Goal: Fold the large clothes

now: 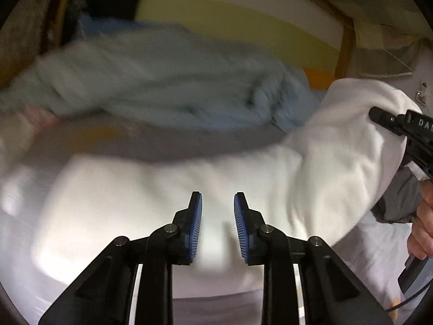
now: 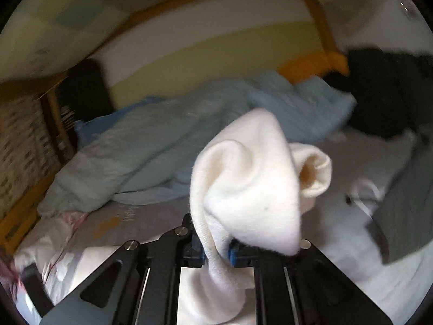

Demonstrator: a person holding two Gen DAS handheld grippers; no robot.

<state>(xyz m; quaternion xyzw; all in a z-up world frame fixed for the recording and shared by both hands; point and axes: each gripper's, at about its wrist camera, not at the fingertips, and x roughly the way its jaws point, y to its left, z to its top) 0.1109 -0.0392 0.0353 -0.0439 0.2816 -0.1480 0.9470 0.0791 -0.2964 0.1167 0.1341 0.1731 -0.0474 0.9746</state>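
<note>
The right gripper pinches soft white fleece, bunched into folds. The left gripper hangs narrowly open, its ribbed blue pads empty above the cloth. A rumpled pale-blue blanket lies beyond.

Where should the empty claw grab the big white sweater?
I'd grab the near edge of the white sweater, coming in low from the front. That part lies flat under the left claw, whose pads press on nothing. The right claw already pinches the raised far end.

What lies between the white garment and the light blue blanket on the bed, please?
A strip of bare grey bedsheet separates the white garment from the light blue blanket; the left wrist view shows it.
</note>
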